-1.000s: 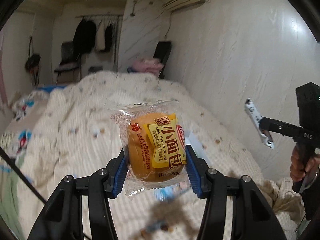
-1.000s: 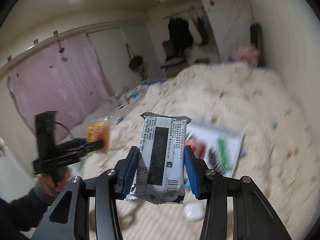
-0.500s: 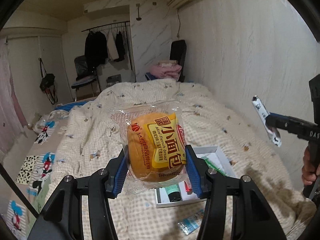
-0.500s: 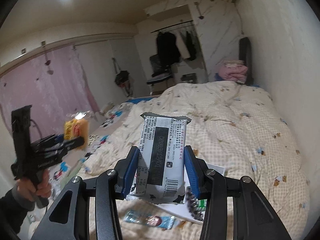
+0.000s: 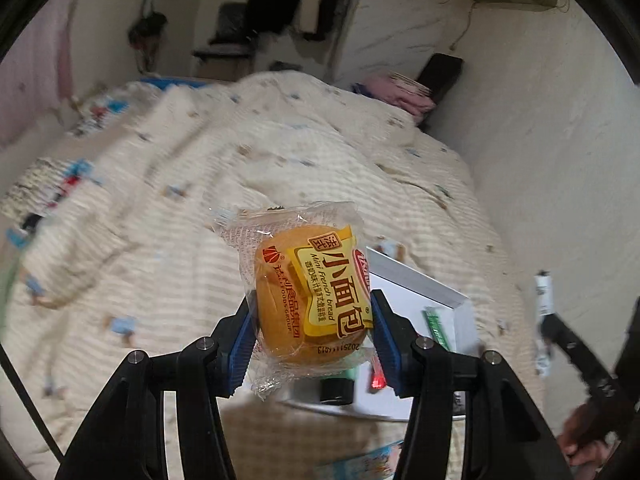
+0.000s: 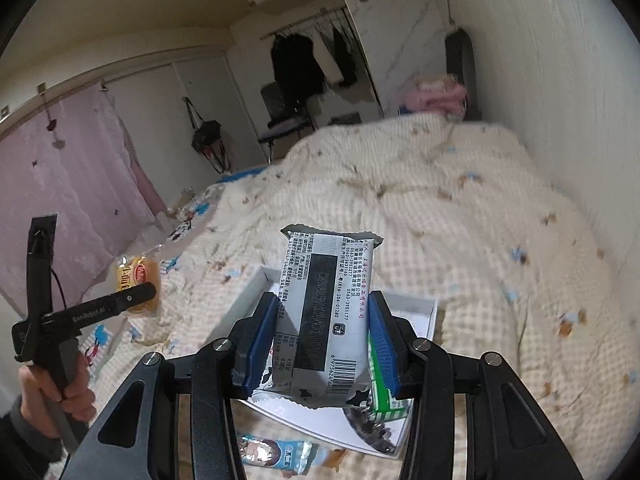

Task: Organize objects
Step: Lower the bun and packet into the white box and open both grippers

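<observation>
My left gripper (image 5: 312,340) is shut on a wrapped mini French bread bun (image 5: 312,292), orange with a yellow label, held above the bed. My right gripper (image 6: 322,344) is shut on a grey-and-white snack packet (image 6: 326,312) with a barcode. Below both lies a shallow white box (image 5: 416,280) on the quilt (image 6: 480,240), holding a green pack (image 6: 380,400) and a dark-capped tube (image 5: 336,390). The right wrist view shows the left gripper with the bun (image 6: 138,284) at the left edge. At the right edge of the left wrist view, the right gripper's packet (image 5: 544,292) appears edge-on.
A light blue snack wrapper (image 6: 276,454) lies on the quilt just in front of the box. A wall (image 5: 560,140) runs along the bed's right side. Folded pink cloth (image 6: 436,94) and a dark chair (image 6: 288,104) stand beyond the bed's far end.
Both grippers have sunk toward the bed and the white box, which now sits larger and nearer under them. The left gripper has rolled. Both keep their packets.
</observation>
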`<state>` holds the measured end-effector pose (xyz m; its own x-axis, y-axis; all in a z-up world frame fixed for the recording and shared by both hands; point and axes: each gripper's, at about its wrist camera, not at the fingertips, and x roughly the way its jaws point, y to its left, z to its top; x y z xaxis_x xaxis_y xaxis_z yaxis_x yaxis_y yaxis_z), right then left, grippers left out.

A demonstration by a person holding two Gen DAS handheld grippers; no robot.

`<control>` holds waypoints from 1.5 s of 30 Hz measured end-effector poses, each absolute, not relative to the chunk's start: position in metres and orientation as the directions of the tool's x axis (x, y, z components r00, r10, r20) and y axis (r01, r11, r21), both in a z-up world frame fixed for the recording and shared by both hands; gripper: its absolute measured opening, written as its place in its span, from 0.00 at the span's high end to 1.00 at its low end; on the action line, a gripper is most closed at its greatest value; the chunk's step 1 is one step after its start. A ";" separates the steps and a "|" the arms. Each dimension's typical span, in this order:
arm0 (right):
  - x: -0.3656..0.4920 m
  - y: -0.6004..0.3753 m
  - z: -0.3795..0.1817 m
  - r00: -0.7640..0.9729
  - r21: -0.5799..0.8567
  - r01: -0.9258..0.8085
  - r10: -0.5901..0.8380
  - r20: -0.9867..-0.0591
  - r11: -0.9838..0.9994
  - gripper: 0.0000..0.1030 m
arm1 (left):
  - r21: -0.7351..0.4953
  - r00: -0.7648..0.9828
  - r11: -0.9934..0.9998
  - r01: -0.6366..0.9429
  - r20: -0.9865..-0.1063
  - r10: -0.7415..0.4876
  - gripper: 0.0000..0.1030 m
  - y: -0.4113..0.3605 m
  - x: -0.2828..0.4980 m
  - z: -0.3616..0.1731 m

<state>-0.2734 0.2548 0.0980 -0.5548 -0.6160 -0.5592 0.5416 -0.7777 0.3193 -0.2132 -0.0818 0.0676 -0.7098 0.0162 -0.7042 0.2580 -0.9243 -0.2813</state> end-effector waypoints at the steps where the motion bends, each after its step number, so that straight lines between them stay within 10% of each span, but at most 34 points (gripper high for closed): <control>1: -0.277 0.255 0.093 -0.550 0.325 0.538 -0.616 -0.564 -0.778 0.54 | -0.272 -0.713 -0.930 0.248 -0.701 0.016 0.44 -0.080 -0.216 0.065; 15: -0.304 0.252 0.027 -0.482 0.363 0.459 -0.570 -0.665 -0.811 0.54 | 0.099 -0.639 -0.990 -0.104 -0.769 -0.010 0.44 -0.005 -0.248 0.021; 25: -0.291 0.221 -0.005 -0.456 0.285 0.499 -0.528 -0.717 -0.818 0.54 | 0.090 -0.603 -0.984 -0.154 -0.797 0.022 0.44 0.005 -0.248 -0.002; 28: -0.282 0.214 -0.003 -0.486 0.246 0.532 -0.530 -0.695 -0.810 0.54 | 0.103 -0.612 -0.986 -0.131 -0.791 -0.001 0.25 0.003 -0.245 -0.002; 32: -0.274 0.214 0.004 -0.524 0.237 0.545 -0.547 -0.652 -0.804 0.11 | 0.059 -0.664 -0.993 -0.102 -0.747 0.024 0.23 -0.006 -0.241 0.005; 45: -0.234 0.247 0.089 -0.536 0.325 0.612 -0.680 -0.501 -0.721 0.11 | 0.137 -0.801 -0.988 -0.065 -0.598 -0.030 0.21 -0.014 -0.188 0.053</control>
<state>-0.2338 0.2465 0.0889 -0.5358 -0.6797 -0.5009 0.6116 -0.7214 0.3247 -0.1878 -0.0142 0.0534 -0.8006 -0.0302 -0.5985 -0.0652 -0.9884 0.1371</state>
